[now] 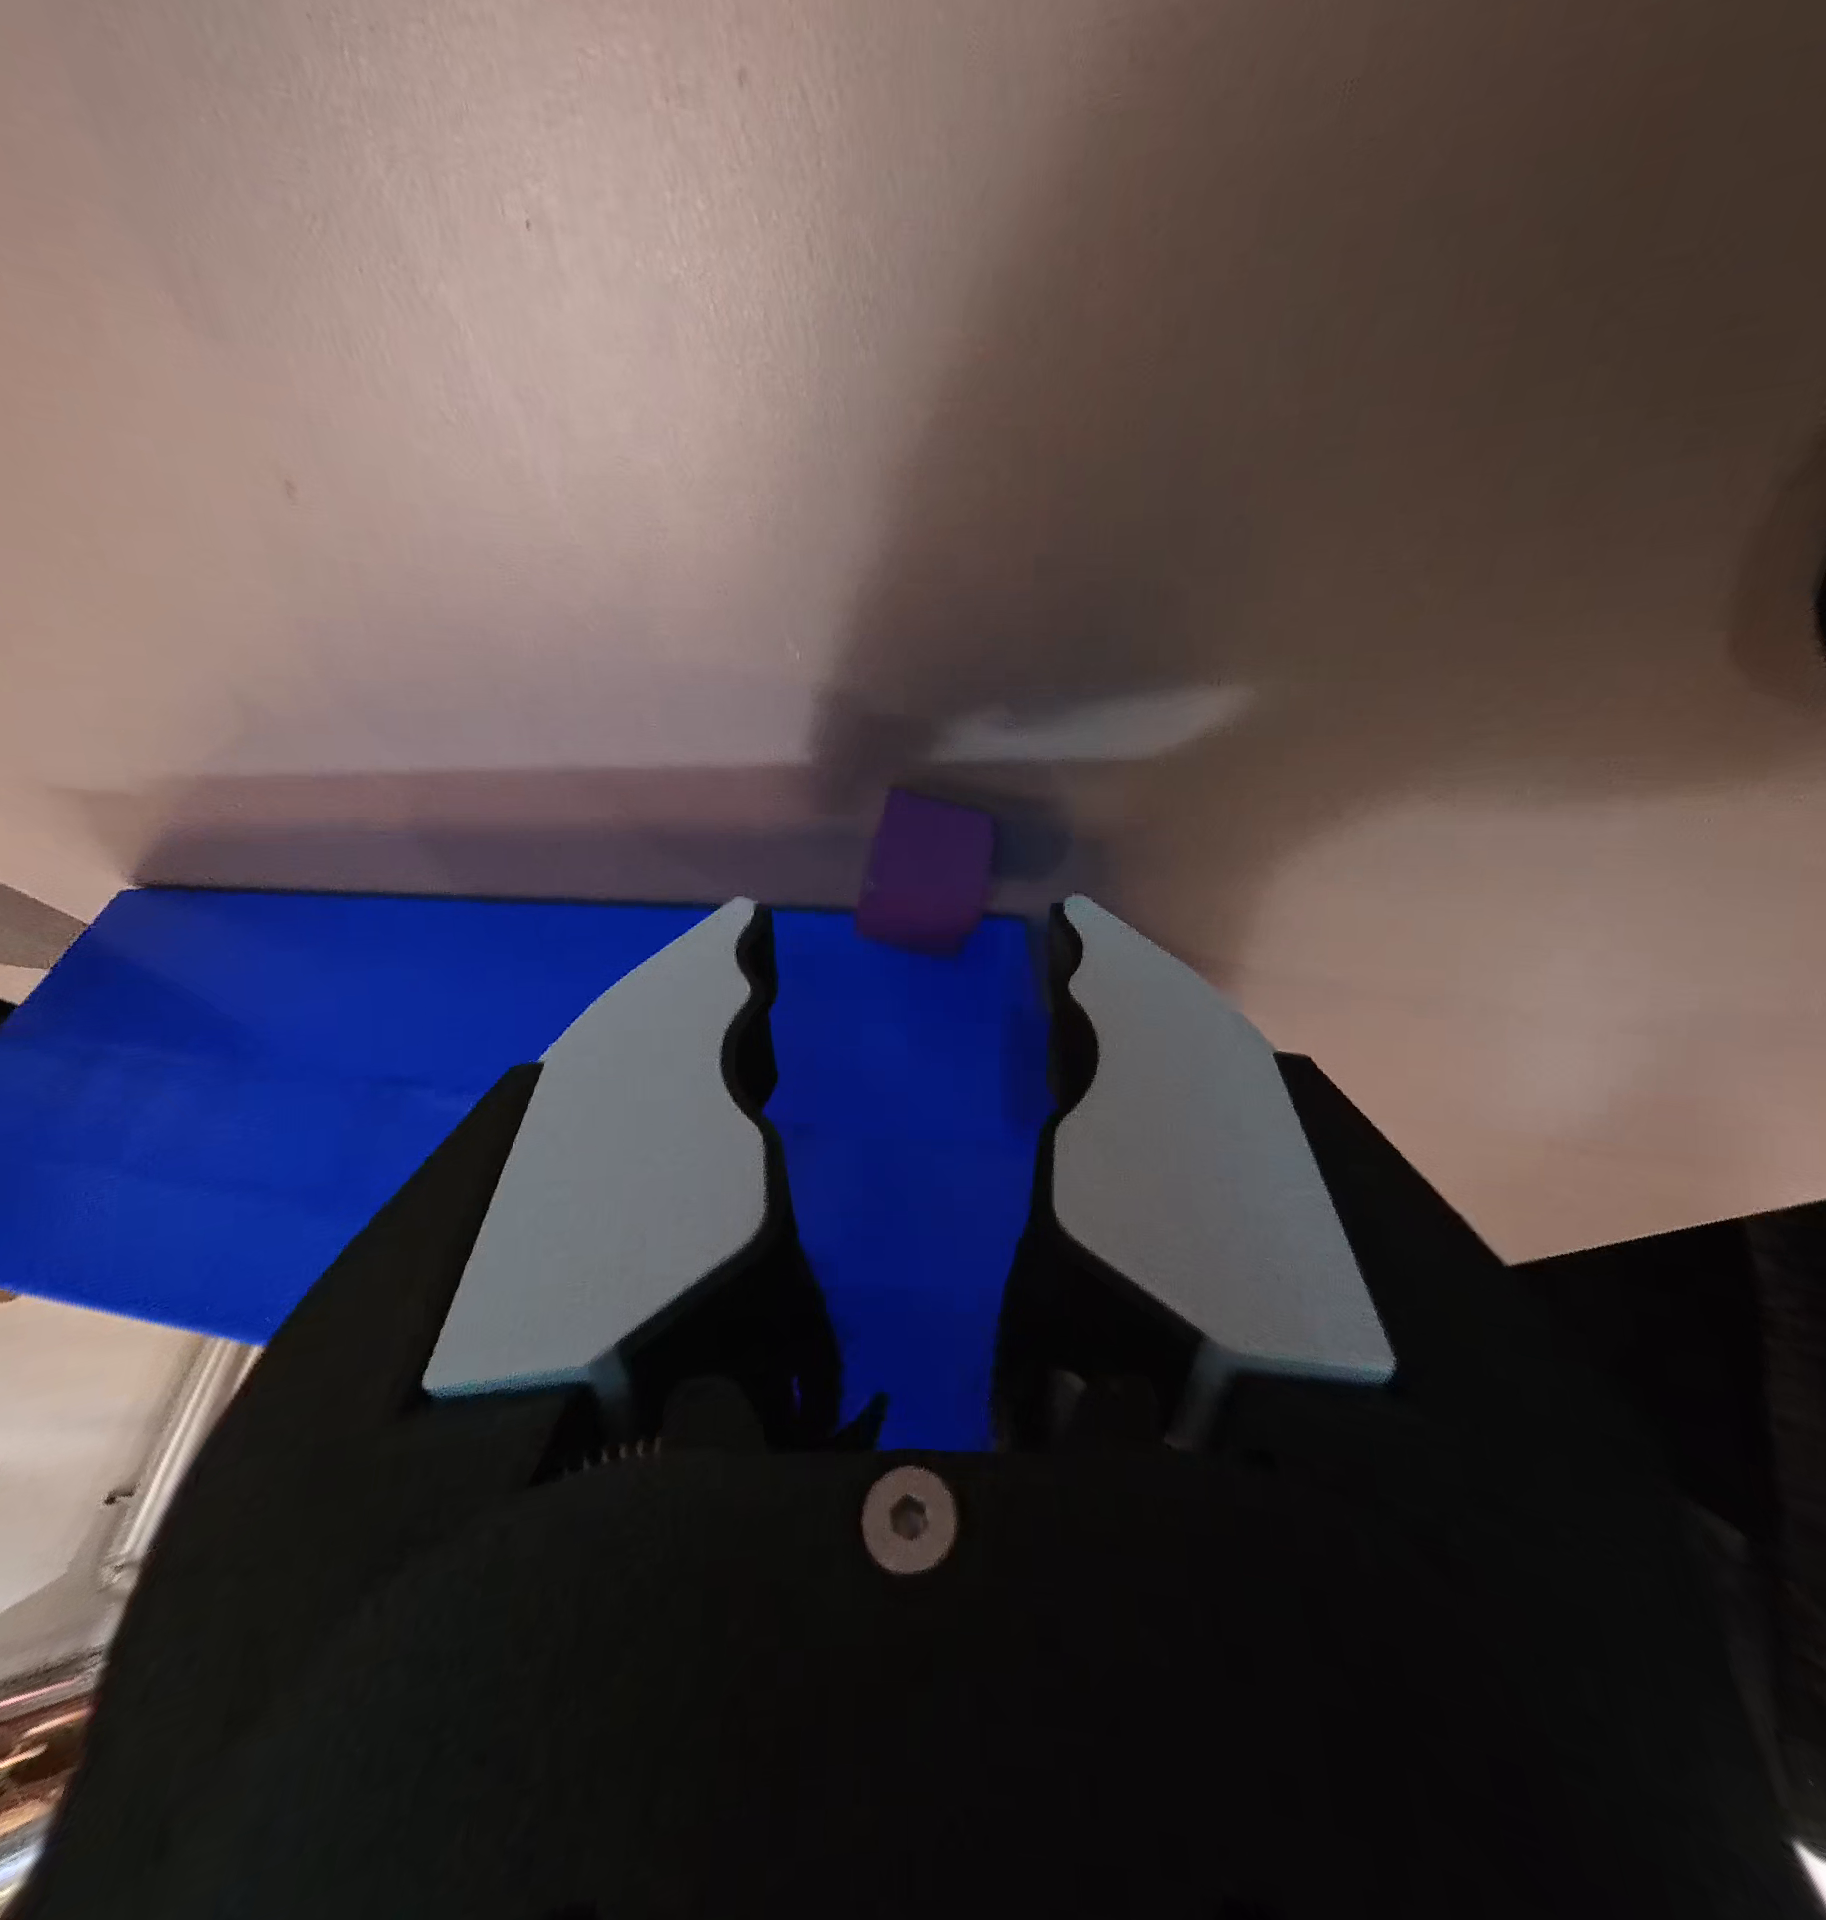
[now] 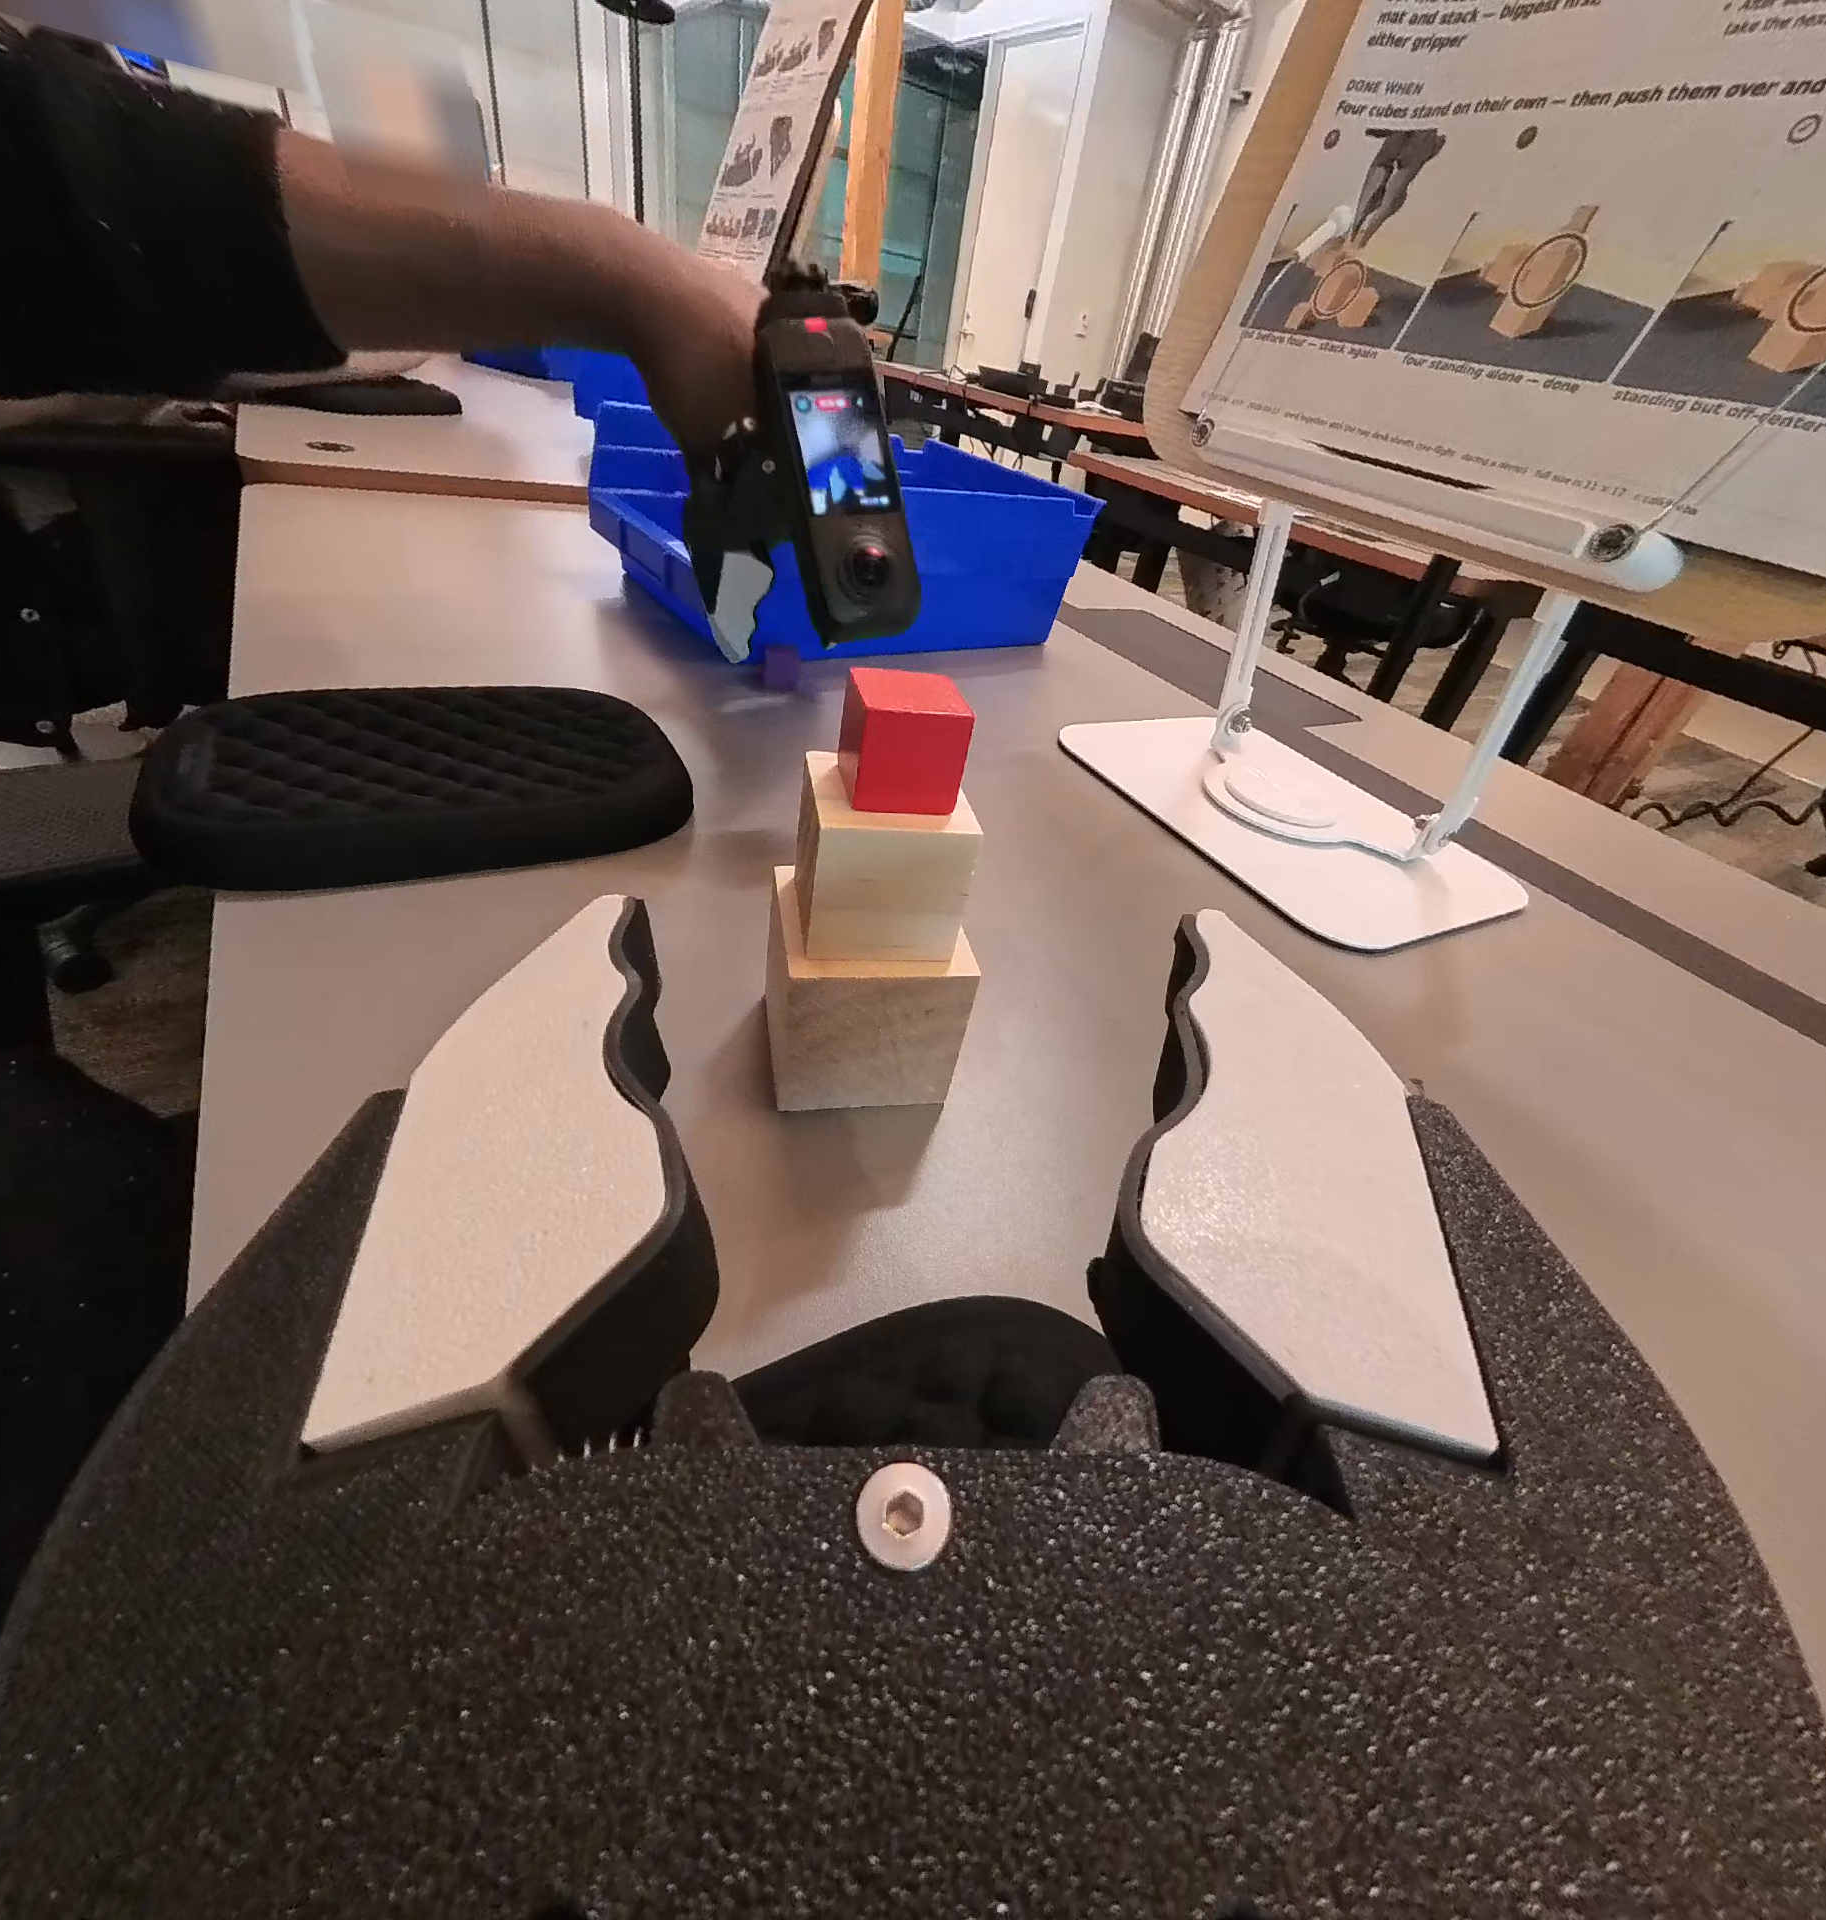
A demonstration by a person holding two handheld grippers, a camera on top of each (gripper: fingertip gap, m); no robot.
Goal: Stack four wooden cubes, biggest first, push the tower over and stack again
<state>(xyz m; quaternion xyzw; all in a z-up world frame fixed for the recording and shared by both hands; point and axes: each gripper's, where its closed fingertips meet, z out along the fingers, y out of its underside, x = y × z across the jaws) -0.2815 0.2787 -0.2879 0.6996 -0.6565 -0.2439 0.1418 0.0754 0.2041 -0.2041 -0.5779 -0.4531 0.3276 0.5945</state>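
Beside the front wall of the blue plastic bin (image 2: 950,582) a small purple cube (image 1: 924,871) lies on the grey tabletop (image 2: 1148,1091), just ahead of the left gripper (image 1: 909,920), whose fingers stand partly open and grip nothing. Nearer than the bin stands a stack: a red cube (image 2: 907,740) on a pale wooden cube (image 2: 885,871) on a larger wooden cube (image 2: 867,1029). Behind that stack, the right gripper (image 2: 909,935) is spread wide, bare. Left of the stack lies a black quilted pad (image 2: 410,774); right of it, a white stand base (image 2: 1293,821).
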